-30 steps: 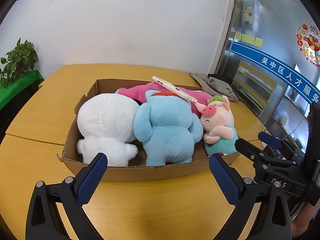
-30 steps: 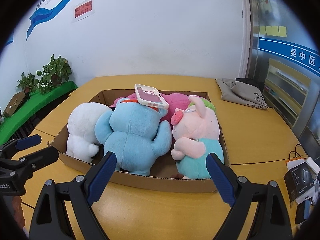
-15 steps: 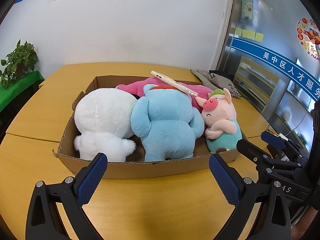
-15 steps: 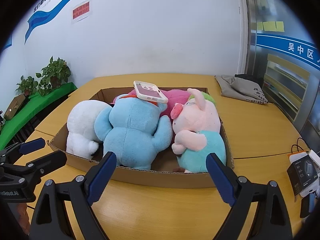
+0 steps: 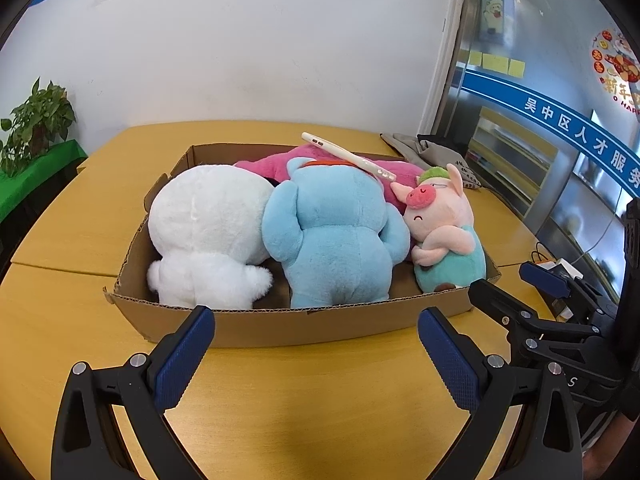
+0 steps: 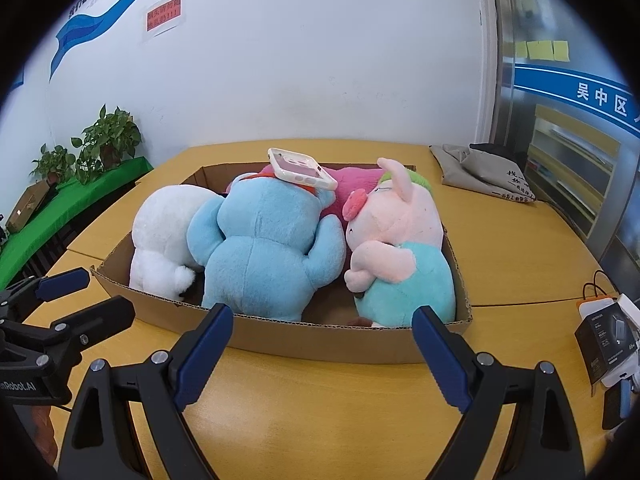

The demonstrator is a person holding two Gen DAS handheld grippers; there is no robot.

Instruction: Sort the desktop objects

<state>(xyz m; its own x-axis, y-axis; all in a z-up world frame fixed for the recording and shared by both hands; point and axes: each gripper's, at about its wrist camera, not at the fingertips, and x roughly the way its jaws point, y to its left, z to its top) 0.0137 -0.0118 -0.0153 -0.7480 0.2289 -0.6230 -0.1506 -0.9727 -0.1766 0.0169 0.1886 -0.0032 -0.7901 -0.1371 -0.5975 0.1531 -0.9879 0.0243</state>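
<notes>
Cardboard box (image 5: 304,326), low-walled and open-topped, sits on the yellow wooden table (image 5: 312,408) and is packed with soft toys. At its left end lies a white plush (image 5: 208,228), seen from behind. Pressed against it in the middle is a light blue plush (image 5: 332,236), also back-on, with an orange band showing near its head. At the right end a pink pig plush (image 5: 440,220) with a green tuft and a teal body leans against the blue one, its snout touching the blue toy's shoulder. Behind these three, along the far wall of the box, a magenta plush (image 5: 280,162) lies partly hidden. A phone in a pale case (image 6: 300,168) rests tilted on top of the blue plush's head, one end resting on the magenta toy.

Left gripper (image 5: 316,356) hovers over the table just in front of the box's near wall, its blue-padded jaws spread wide with nothing between them. Right gripper (image 6: 322,350) is likewise in front of the near wall, jaws wide apart and empty. Each gripper shows at the edge of the other's view.

Beyond the box, on the far right of the table, lies a grey cloth bag (image 6: 484,174). Near the right edge sits a small dark retail box (image 6: 608,340) among other packaging. Potted green plants (image 6: 108,140) stand on a green-covered ledge by the white wall.
</notes>
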